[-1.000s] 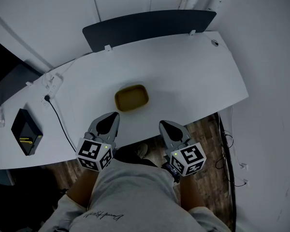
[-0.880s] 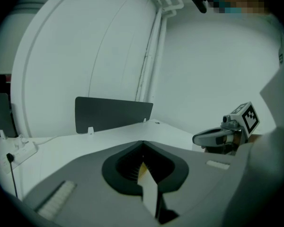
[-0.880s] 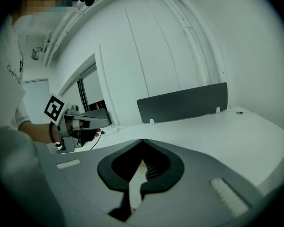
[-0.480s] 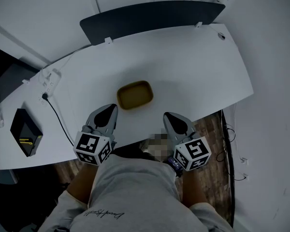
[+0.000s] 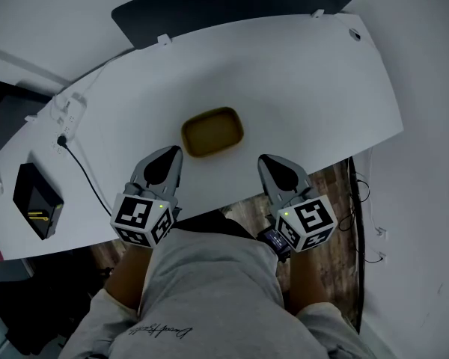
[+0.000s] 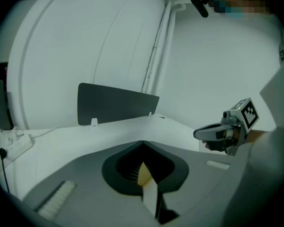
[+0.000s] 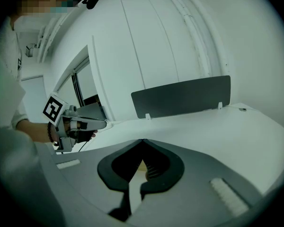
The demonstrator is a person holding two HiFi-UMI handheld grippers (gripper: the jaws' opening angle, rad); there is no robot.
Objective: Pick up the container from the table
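On the white table (image 5: 314, 88), in your head view, the container (image 5: 212, 132) sits near the front edge, between your two grippers. It is a shallow, rounded-rectangle tub, mustard yellow and matt, with a lighter rim around a darker inside and no label to read. Your left gripper (image 5: 168, 158) is near its front left corner and your right gripper (image 5: 274, 164) is off its front right corner. Neither touches it. Each gripper carries a white cube printed with black square markers. At the far left lies a black box (image 5: 36, 200) with a small yellow mark, and a thin black cable (image 5: 86, 174) runs past it. A dark flat panel (image 5: 232, 6) stands along the table's back edge. The script on your grey shorts (image 5: 202, 283) is too small to read.

In the left gripper view, the smooth grey jaws meet at their tips with nothing held, and ridged pads show inside. A mustard sliver (image 6: 143, 174) shows through the opening; you cannot tell whether it is the tub.

In the right gripper view, the jaws are likewise pressed together on nothing.
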